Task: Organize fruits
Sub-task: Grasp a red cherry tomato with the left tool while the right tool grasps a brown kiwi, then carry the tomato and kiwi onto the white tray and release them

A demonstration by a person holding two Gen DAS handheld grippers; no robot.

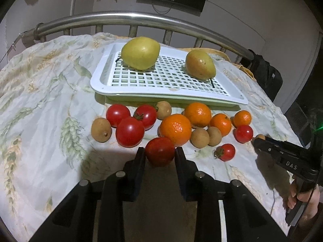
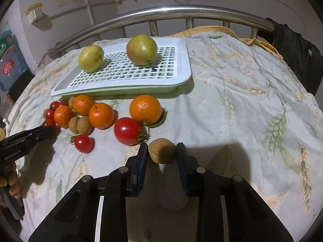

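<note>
Dim room, metal-railed bed (image 1: 125, 18) covered with a pale leaf-print cloth (image 1: 40, 92). White plastic grid tray (image 1: 161, 76) sits near the rail and carries a yellow-green pear (image 1: 141, 52) and a brownish-green pear (image 1: 199, 64), apart from each other. In front of the tray lies a loose cluster of red tomatoes (image 1: 129, 131), orange mandarins (image 1: 175, 129) and small brown round fruits (image 1: 199, 137) on the cloth. Left gripper (image 1: 160, 157) is narrowed onto one dark red tomato (image 1: 159, 151), fingers on both sides of it. Right gripper (image 2: 162, 153) is narrowed onto one small brown round fruit (image 2: 162, 150), away from the cluster.
</note>
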